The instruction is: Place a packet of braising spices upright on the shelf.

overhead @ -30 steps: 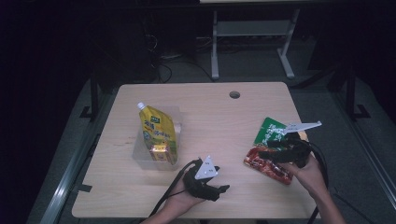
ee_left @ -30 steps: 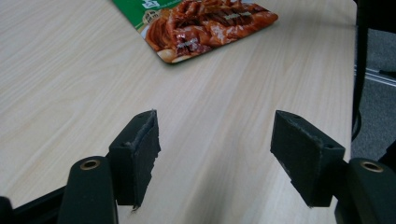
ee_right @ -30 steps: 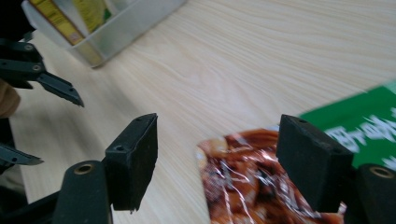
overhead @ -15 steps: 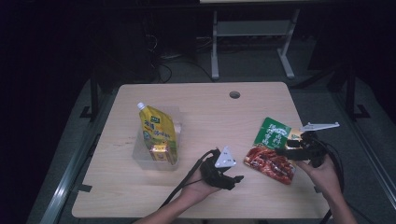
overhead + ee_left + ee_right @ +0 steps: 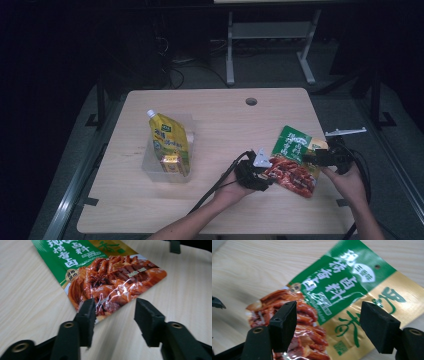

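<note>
A flat seasoning packet (image 5: 292,160), green on top with a red meat picture below, lies on the wooden table (image 5: 225,125) at the right. My left gripper (image 5: 267,175) sits at the packet's lower left corner. In the left gripper view the packet's red corner (image 5: 112,277) lies just ahead of and between the jaws of the left gripper (image 5: 115,308). Those jaws have just been closing but stand apart from it. My right gripper (image 5: 309,156) comes in from the right. Its jaws (image 5: 328,315) stand open above the packet's green and gold part (image 5: 337,290).
A yellow spouted pouch (image 5: 170,142) stands upright in a clear plastic container (image 5: 150,167) at the table's left. A round cable hole (image 5: 251,101) is near the far edge. Cables trail from both grippers toward the near edge. A metal frame stands on the floor beyond.
My left gripper has slid right across the table up to the packet's corner, and its jaws have narrowed. The right gripper has shifted slightly right beside the packet.
</note>
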`<state>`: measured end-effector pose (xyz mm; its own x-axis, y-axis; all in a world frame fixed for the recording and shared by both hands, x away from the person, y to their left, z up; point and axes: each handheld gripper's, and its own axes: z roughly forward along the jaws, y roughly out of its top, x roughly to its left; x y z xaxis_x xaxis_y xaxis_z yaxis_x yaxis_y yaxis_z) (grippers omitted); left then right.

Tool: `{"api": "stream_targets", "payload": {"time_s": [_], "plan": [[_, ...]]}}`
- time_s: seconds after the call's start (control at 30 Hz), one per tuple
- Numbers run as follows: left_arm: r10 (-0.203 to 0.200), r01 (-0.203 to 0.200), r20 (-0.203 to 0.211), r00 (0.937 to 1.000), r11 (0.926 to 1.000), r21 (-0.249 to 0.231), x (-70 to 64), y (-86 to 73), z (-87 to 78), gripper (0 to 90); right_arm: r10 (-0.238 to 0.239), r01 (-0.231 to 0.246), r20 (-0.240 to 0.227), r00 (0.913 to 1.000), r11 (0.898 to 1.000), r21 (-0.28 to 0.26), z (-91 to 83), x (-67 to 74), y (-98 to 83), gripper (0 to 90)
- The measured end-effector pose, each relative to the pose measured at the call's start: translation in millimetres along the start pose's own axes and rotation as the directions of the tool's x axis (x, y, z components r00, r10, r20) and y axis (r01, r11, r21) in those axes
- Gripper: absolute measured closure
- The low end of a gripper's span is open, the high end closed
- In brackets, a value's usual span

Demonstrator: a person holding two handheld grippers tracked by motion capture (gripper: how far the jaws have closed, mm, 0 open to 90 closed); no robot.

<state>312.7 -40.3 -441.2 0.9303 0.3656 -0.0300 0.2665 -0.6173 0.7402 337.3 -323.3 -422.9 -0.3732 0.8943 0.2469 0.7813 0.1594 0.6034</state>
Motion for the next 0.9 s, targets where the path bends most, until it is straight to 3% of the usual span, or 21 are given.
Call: {"api": "stream_targets", "payload": {"time_s": [0.37, 0.43, 0.7, 0.9], "plan": [[-0.015, 0.017, -0.034, 0.9993, 0.9975, 0.068, 9.9, 6.8, 27.3, 77.6, 0.065, -0.067, 0.046, 0.9968, 0.997, 0.040, 4.0, -15.1, 2.4, 31.2], [-0.027, 0.029, -0.033, 0.9991, 0.9973, 0.068, 11.8, 6.2, 30.0, 80.5, 0.060, -0.062, 0.050, 0.9970, 0.997, 0.038, 5.8, -18.3, 1.8, 31.4], [0.000, 0.004, -0.044, 0.9990, 0.9961, 0.089, 9.1, 7.0, 37.7, 89.5, 0.134, -0.137, 0.067, 0.9888, 0.989, 0.053, 10.4, -28.3, 1.1, 38.1], [0.013, -0.008, -0.054, 0.9984, 0.9949, 0.101, 7.2, 7.6, 39.5, 89.8, 0.156, -0.160, 0.075, 0.9850, 0.986, 0.051, 8.2, -32.8, -0.6, 38.1]]}}
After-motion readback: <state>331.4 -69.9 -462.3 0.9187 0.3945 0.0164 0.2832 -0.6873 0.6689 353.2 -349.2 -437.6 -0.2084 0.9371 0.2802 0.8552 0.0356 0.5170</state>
